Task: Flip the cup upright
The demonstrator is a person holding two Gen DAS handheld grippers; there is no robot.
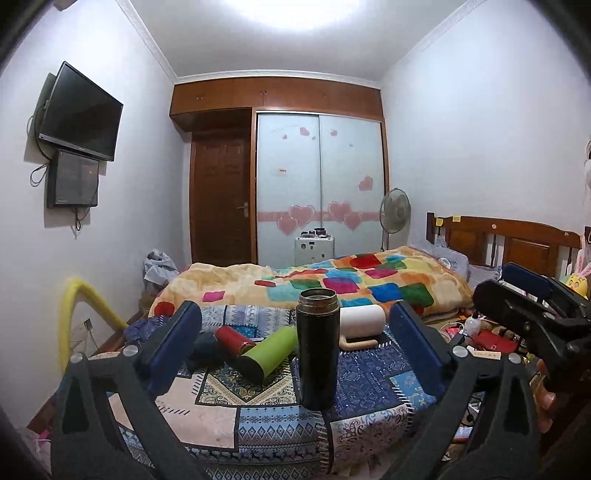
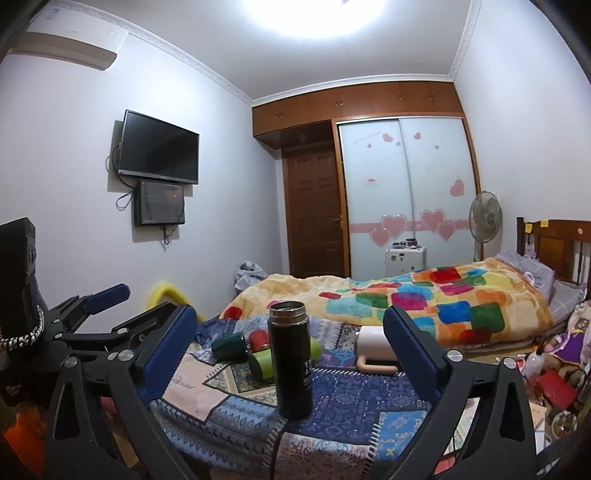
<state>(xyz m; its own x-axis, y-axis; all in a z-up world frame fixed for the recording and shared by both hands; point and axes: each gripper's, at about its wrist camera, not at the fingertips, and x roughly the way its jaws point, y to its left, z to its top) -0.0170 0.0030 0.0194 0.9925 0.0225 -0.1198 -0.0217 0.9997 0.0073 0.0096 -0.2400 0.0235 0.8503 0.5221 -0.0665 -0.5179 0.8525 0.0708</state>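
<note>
Your left gripper and right gripper both hang spread wide and empty around the upright black flask, green cup lying behind it.

White walls and a bright ceiling light. Beyond the fingers sits a bed (colorful blanket), a brown door, a wall TV.

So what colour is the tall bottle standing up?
Black, with a brownish metal rim. The bottle shows best in the left wrist view.
</note>
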